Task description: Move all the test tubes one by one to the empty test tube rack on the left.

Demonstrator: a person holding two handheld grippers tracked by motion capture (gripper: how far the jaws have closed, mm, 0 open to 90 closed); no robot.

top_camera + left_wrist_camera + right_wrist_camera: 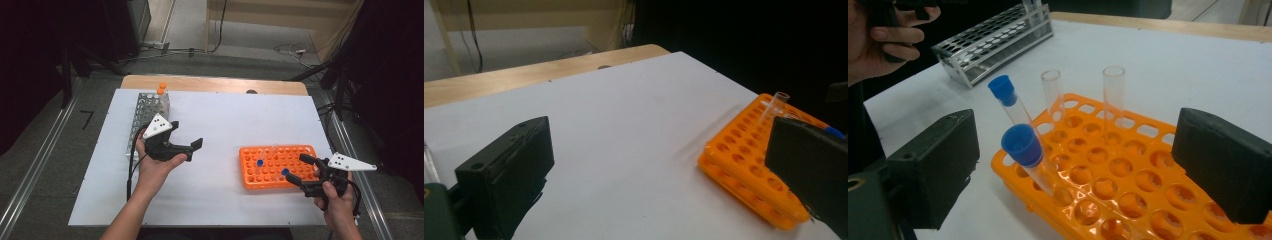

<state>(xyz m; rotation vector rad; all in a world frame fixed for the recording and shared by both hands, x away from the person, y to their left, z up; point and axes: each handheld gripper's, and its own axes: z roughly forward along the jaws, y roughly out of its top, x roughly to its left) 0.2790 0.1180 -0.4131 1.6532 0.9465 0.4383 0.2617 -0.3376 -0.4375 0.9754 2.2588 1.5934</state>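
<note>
Table [215, 125]: metal rack [145, 117] far left, orange rack [277, 167] right, with two blue-capped tubes [1023, 145] and two uncapped tubes [1113, 95] standing in it. Right gripper [305, 170] over the orange rack's right end, jaws released, empty. Left gripper [187, 140] mid-table beside the metal rack, jaws apart, empty.

Two racks stand here: one orange rack [1128, 195] and one metal rack [145, 117]. The orange rack holds two blue-capped tubes [1023, 150] and two uncapped tubes [1113, 95]; two orange-capped tubes [161, 90] sit in the metal one.
</note>
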